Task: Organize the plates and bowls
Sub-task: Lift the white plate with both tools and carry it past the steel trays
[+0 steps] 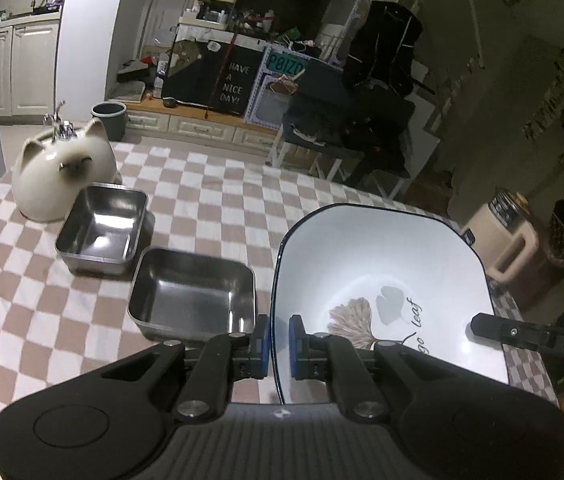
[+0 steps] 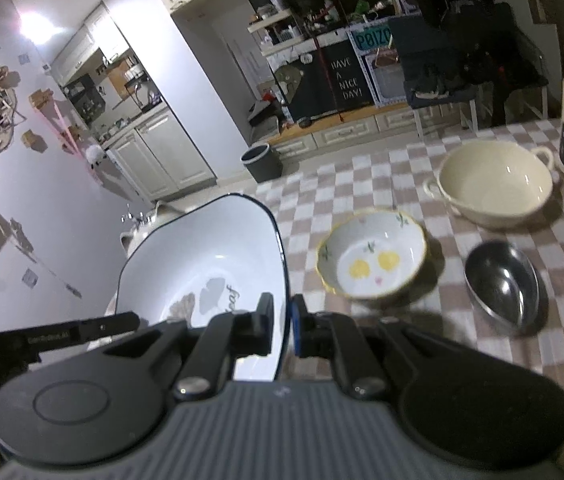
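Step in hand, as judged: carrying the white square plate [image 1: 382, 280] over the checked worktop [image 1: 210, 192]. Keep both grips level and matched so the rim does not twist. Left tongs [image 1: 279, 340] clenched on its left rim, right tongs [image 2: 282, 326] clenched on the opposite rim; plate held between them, clear of the steel tray [image 1: 192, 294] just left of the left tongs

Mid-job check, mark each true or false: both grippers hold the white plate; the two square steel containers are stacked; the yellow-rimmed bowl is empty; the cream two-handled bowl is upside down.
1. Both hand-held grippers clamp the white plate: true, left hand-held gripper and right hand-held gripper pinch opposite rims.
2. Steel containers stacked: false, the near steel container and far steel container sit side by side.
3. Yellow-rimmed bowl empty: true.
4. Cream bowl upside down: false, it stands upright.
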